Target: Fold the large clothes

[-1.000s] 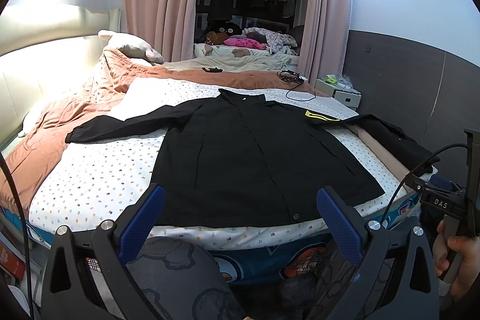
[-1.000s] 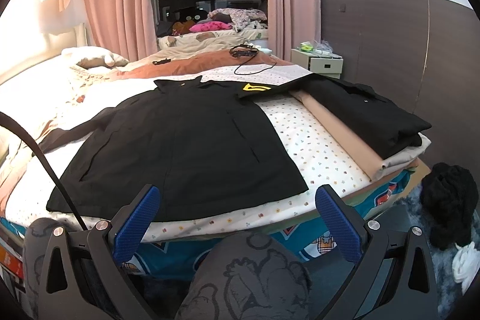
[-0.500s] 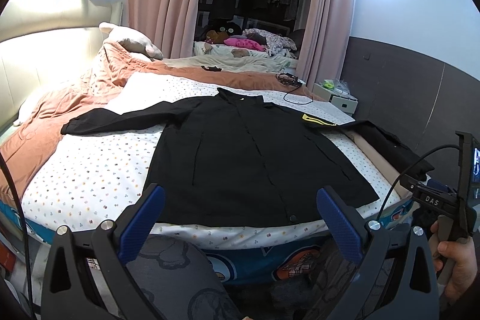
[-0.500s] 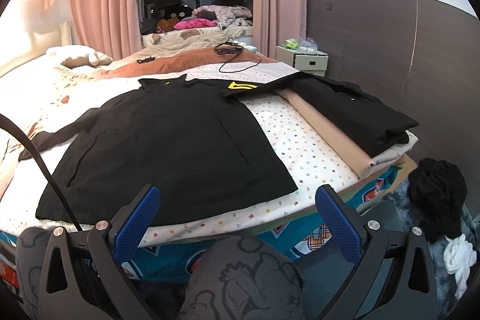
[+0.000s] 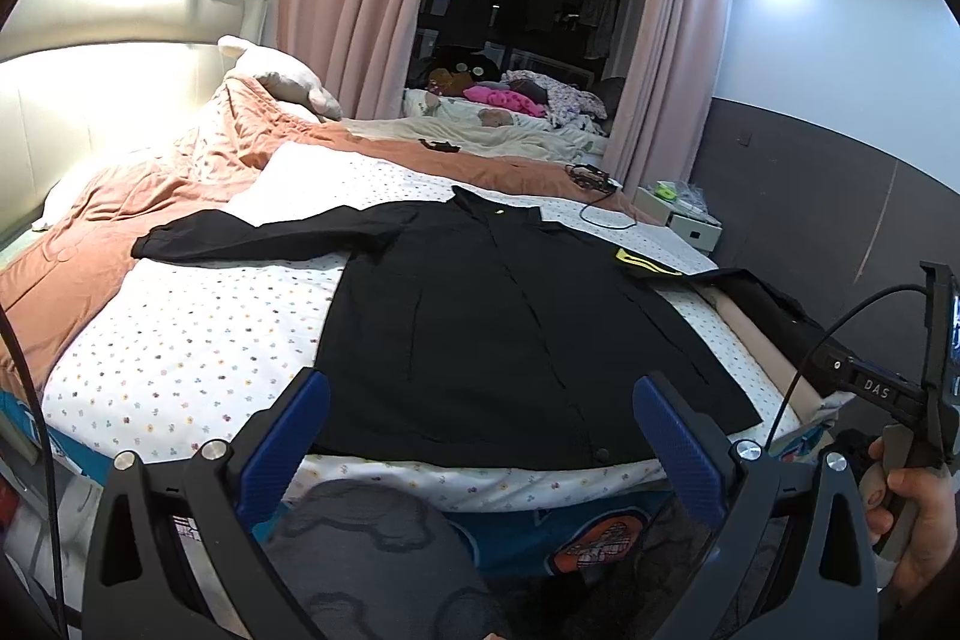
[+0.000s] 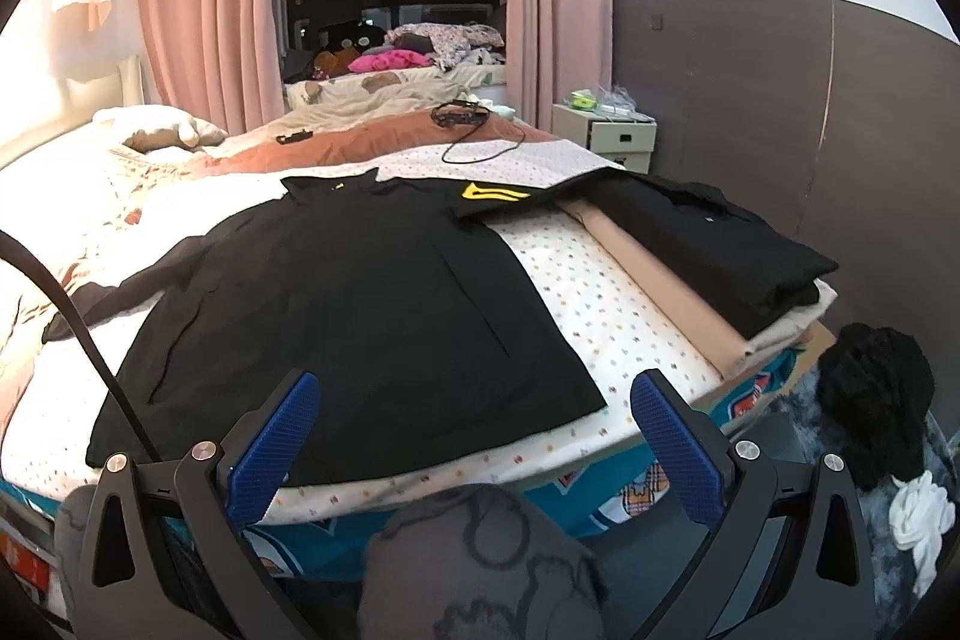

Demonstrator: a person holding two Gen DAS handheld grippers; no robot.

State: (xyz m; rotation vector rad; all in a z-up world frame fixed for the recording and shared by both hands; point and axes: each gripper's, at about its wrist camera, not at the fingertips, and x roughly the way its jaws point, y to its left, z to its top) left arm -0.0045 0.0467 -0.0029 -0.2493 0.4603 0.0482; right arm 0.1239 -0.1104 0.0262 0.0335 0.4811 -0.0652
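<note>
A large black long-sleeved shirt (image 5: 498, 334) lies spread flat on the dotted bed sheet (image 5: 180, 340), collar at the far side, hem toward me. Its left sleeve (image 5: 264, 235) stretches out to the left. A yellow patch (image 5: 645, 263) marks the right sleeve. The shirt also shows in the right wrist view (image 6: 360, 304). My left gripper (image 5: 480, 400) is open and empty just in front of the hem. My right gripper (image 6: 474, 400) is open and empty over the hem's right corner. The right gripper's handle and hand show in the left wrist view (image 5: 900, 436).
A stack of folded clothes, black on top (image 6: 708, 244), sits on the bed's right edge. An orange quilt (image 5: 120, 214) and a pillow (image 5: 282, 79) lie at the left. A cable (image 6: 474, 136) lies at the far side. A black heap (image 6: 870, 388) lies on the floor at the right.
Both grippers have risen and come slightly closer to the bed, so the shirt sits lower and nearer in both views. Both stay open. The shirt has not moved.
</note>
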